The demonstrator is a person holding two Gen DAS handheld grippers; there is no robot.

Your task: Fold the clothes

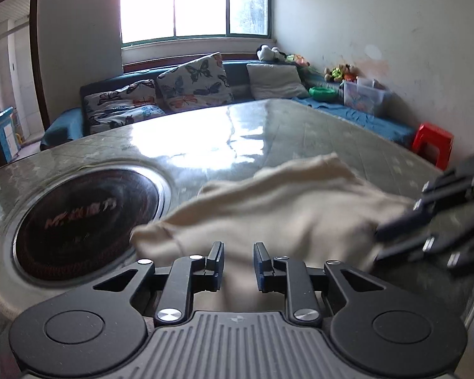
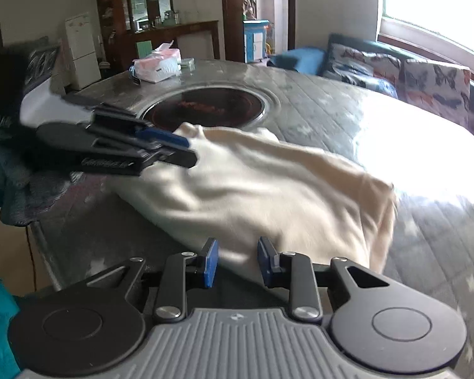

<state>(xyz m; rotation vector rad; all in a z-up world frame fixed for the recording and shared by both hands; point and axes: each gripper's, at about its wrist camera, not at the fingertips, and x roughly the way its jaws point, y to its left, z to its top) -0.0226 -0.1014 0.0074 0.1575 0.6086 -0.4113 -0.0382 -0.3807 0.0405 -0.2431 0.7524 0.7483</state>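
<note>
Both grippers, left gripper [image 1: 237, 263] and right gripper [image 2: 237, 260], stood narrowly parted at the near hem of the cream knitted garment [image 2: 268, 183], probably to fold it; whether they pinched it I cannot tell.

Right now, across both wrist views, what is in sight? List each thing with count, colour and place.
garment: one, cream, spread on the table by the cooktop
table: one, grey-green, glossy
inset cooktop: one, dark round, in the table
tissue pack: one, pink-white, far table edge
butterfly cushions: several, on the blue sofa
stool: one, red, by the wall
left tongs: black, jaws parted, over the garment's near edge
right tongs: blue-padded, jaws parted, over the garment's near edge
</note>
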